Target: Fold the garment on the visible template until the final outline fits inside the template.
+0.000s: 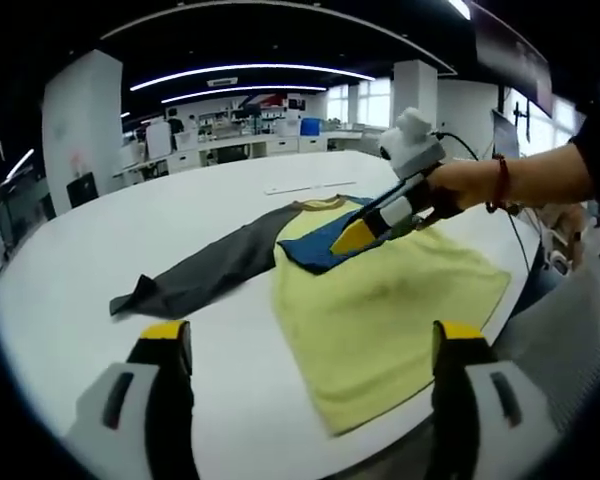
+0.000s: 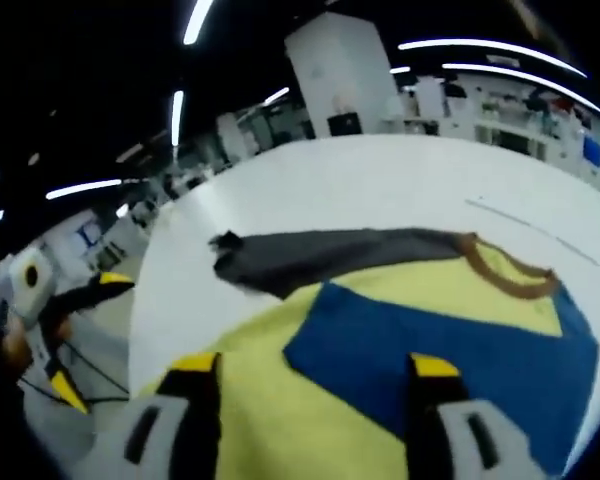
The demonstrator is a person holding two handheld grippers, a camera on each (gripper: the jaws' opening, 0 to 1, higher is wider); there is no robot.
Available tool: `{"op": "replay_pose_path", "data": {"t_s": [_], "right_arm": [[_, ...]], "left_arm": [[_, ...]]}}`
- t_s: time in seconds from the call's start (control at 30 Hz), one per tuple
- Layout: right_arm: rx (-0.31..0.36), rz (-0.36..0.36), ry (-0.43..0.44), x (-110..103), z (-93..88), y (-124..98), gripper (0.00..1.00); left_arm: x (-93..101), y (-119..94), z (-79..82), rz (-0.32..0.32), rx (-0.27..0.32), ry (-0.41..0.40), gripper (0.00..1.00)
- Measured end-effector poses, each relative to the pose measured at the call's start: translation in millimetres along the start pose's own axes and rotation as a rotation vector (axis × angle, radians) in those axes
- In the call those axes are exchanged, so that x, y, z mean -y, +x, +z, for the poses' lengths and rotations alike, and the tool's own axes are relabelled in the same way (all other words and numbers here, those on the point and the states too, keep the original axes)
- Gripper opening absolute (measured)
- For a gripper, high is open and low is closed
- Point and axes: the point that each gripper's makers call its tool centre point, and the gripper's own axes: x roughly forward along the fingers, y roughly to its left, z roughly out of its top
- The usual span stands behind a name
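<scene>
The garment (image 1: 380,300) lies flat on a large white table (image 1: 180,215), toward the table's right near edge in the left gripper view. It is a long-sleeved shirt with a yellow body, 1 dark grey sleeve (image 1: 205,270) stretched out to the left across the bare tabletop, and a blue part (image 1: 315,245) folded over the upper chest just below the tan collar (image 1: 320,203). The left gripper (image 1: 310,350) hovers at the near edge of the table with its 2 yellow-tipped jaws spread wide apart, 1 on either side of the yellow hem, and nothing between them. The right gripper (image 1: 352,237) comes in from the right, held by a person's hand (image 1: 460,185) with a red band at the wrist; its yellow tips look drawn together and point down onto the blue part, but I cannot tell whether they have actually pinched the fabric. In the right gripper view the right gripper (image 2: 315,365) is close over the shirt, with the blue part (image 2: 450,350) between and beyond its 2 jaws, the grey sleeve (image 2: 320,255) farther off, and the collar (image 2: 505,270) to the right. The left gripper (image 2: 75,295) appears at the left edge of that view, off the table. Thin pale lines (image 1: 305,187) lie on the tabletop beyond the collar.
</scene>
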Motion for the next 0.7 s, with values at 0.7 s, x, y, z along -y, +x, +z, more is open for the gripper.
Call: {"op": "replay_pose_path", "data": {"t_s": [0.7], "right_arm": [[0.020, -0.207, -0.003, 71, -20.5, -82, 0.84]], "left_arm": [[-14.1, 5, -11.5, -0.012, -0.005, -0.005, 0.99]]}}
